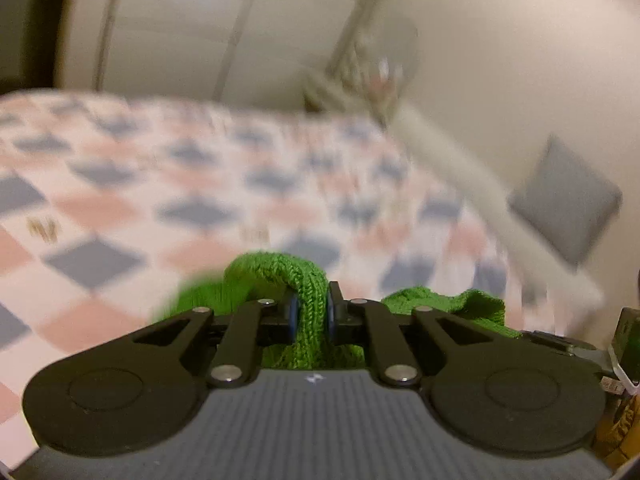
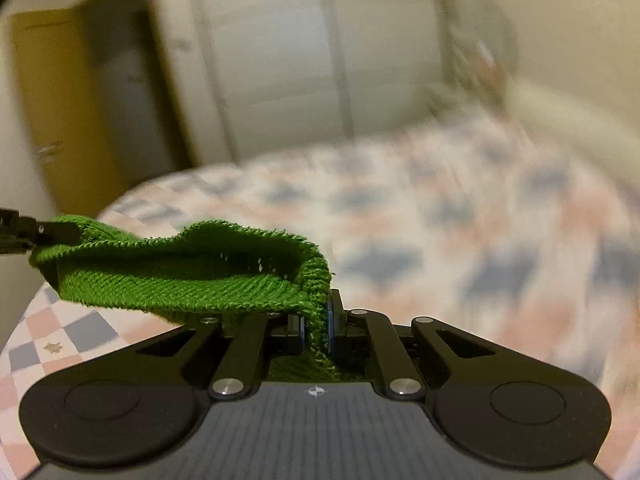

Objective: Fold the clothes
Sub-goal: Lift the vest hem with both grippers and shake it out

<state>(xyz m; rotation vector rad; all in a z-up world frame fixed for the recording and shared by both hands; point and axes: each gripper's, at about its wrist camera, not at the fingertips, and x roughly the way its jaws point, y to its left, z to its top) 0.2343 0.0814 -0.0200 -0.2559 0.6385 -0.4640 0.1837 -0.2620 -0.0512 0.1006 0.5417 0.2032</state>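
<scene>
A green knitted garment (image 1: 308,280) is pinched between the blue pads of my left gripper (image 1: 311,314), which is shut on a bunched fold of it. More of the knit trails off to the right (image 1: 452,304). In the right wrist view the same green knit (image 2: 184,276) stretches leftward from my right gripper (image 2: 316,326), also shut on its edge. At the far left of that view the left gripper (image 2: 24,234) holds the other end. The garment hangs above the bed between both grippers.
A bed with a pink, grey and white checkered cover (image 1: 200,184) lies below and ahead. A grey pillow (image 1: 568,200) leans on the wall at right. White wardrobe doors (image 2: 280,52) and a yellow-brown door (image 2: 52,112) stand beyond the bed.
</scene>
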